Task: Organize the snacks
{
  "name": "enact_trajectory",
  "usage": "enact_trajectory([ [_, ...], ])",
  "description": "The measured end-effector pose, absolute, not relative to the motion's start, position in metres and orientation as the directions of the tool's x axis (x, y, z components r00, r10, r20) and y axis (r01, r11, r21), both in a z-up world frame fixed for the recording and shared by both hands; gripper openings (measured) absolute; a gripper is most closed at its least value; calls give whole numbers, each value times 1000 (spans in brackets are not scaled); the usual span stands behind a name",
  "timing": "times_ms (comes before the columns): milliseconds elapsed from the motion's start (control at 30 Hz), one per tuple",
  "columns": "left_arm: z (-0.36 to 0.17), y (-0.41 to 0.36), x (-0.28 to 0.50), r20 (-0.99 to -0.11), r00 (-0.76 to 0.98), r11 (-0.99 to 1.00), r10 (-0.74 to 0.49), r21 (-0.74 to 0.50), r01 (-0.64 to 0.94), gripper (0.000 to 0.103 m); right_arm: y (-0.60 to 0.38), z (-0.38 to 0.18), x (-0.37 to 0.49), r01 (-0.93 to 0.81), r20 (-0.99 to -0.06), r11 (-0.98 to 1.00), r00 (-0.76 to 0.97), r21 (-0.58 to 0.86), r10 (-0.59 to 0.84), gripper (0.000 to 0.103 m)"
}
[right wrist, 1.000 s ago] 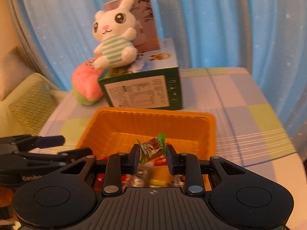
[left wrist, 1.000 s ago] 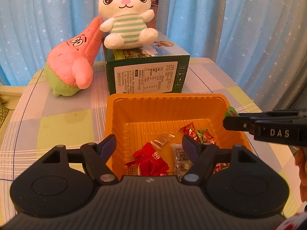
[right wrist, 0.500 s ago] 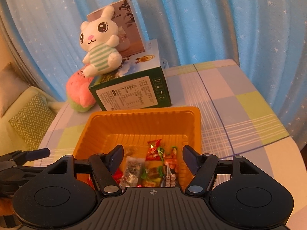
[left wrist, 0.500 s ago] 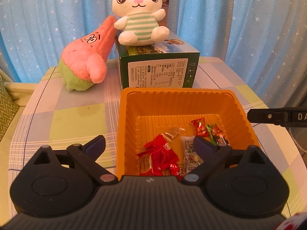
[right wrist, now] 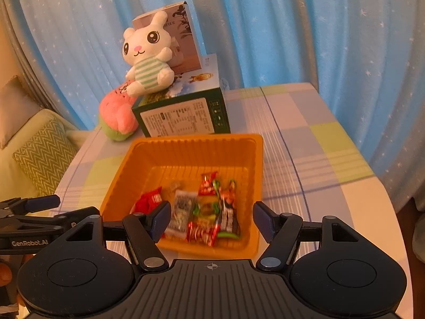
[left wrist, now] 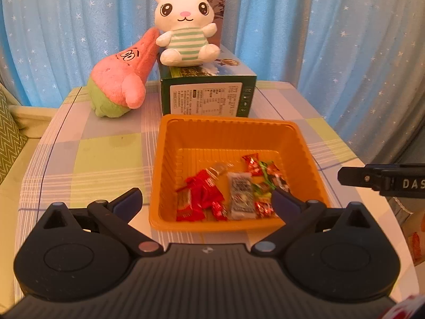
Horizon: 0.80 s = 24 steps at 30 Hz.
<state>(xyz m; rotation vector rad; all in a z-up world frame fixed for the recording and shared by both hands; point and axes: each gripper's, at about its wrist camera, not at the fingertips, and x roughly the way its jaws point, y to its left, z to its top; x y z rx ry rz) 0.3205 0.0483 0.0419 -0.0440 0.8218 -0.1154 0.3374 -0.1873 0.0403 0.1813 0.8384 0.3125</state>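
Bench (left wrist: 106,159), covered in a checked cloth: no loose snacks are visible on it in either view; its near edge is hidden behind the gripper bodies.

Green carton (left wrist: 209,98) at the back, a white rabbit plush (left wrist: 186,32) sitting on top, a pink star plush (left wrist: 122,79) leaning against it. Neither looks like part of the sorting.

Orange tray (left wrist: 228,127) just in front of the carton. All the visible snacks lie in its near half: red packets (left wrist: 202,196) to the left, a grey-white sachet (left wrist: 240,195) in the middle, mixed red-and-green candies (right wrist: 215,207) to the right.

Left hand-held gripper (left wrist: 207,202): jaws just opened to their widest, nothing between them, above the tray's near rim.

Right hand-held gripper (right wrist: 211,219): jaws apart and empty, above the tray's near edge.

Judgement: the gathering looks done or nearly so. What is left, if anything, is only snacks lying out of view.
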Motion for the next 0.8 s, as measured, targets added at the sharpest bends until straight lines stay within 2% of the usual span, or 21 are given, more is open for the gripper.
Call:
enact_trajectory([
  [100,49,44,302,-728,677,994,-113,-75,85,102,-191,45,321,-190,-707,944,626,271,329,68],
  [200,57,43,283,-720,684,994,-113,-78,81,102,-195,50,304,-174,-710,951,634,256,307,84],
  [233,60,42,276,-717,688,994,-109,-77,77,102,-197,51,298,-170,-708,951,637,258,306,85],
  [500,77,40,229,-712,694,994,-108,-91,62,102,-212,60,252,-142,-716,942,619,303,324,86],
  [800,87,35,173,-702,707,996,-83,-85,32,102,-219,73,190,-145,-699,945,643,292,314,86],
])
